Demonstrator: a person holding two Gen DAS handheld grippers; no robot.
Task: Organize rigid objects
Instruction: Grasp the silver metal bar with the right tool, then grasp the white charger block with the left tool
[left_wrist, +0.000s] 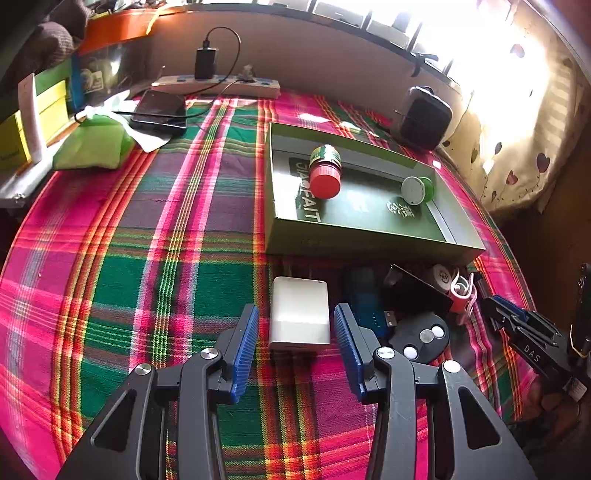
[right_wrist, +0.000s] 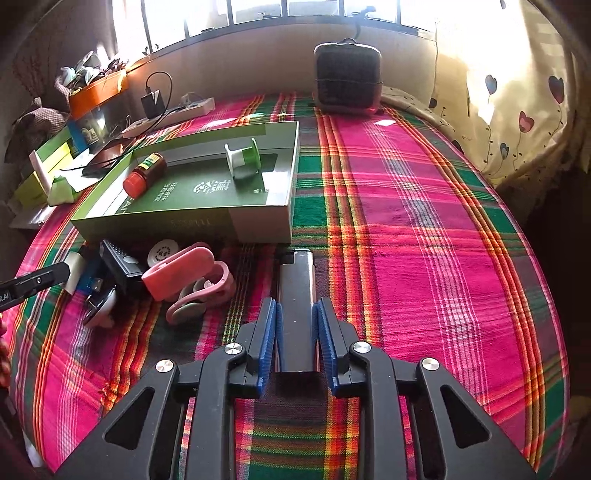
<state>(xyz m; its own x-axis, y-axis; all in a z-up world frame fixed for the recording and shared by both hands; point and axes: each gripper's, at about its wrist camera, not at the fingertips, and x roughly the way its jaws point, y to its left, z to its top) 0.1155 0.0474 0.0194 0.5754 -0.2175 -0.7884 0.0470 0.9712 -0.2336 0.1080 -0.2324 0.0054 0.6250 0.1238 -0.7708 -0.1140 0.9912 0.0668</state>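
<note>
**Operator:** Report the condition of both grippers.

**Technician:** The right gripper (right_wrist: 296, 325) is closed on the long metal lighter (right_wrist: 296, 295); both blue pads press its sides near the rear end. The lighter lies lengthwise on the plaid cloth (right_wrist: 424, 221), its black tip pointing toward the green box (right_wrist: 258, 225). The left gripper (left_wrist: 295, 325) stands about half open, straddling the white charger block (left_wrist: 300, 314); neither pad touches it.

**Operator:** What is already in the box?

**Technician:** A red-capped bottle (right_wrist: 144, 173) on its side and a green-and-white spool (right_wrist: 242, 160). The rest lies just in front of the box: a pink earbud case (right_wrist: 177, 273), a black module (right_wrist: 122, 264), a blue USB stick (left_wrist: 364, 295) and a black disc with coin cells (left_wrist: 424, 338).

**Operator:** Hazards from here?

**Technician:** Three, in my judgement.
1. The grip sits near the lighter's rear end. On lifting, the long front could droop and pivot between the pads, or slide out, since polished metal offers little friction.
2. The box wall stands directly ahead. A low carry could strike the lighter tip against it and shove the box.
3. Closing the left jaws off-centre could push the charger block sideways into the neighbouring clutter. The bottle, lying on its side, may roll if the box is jolted.
</note>
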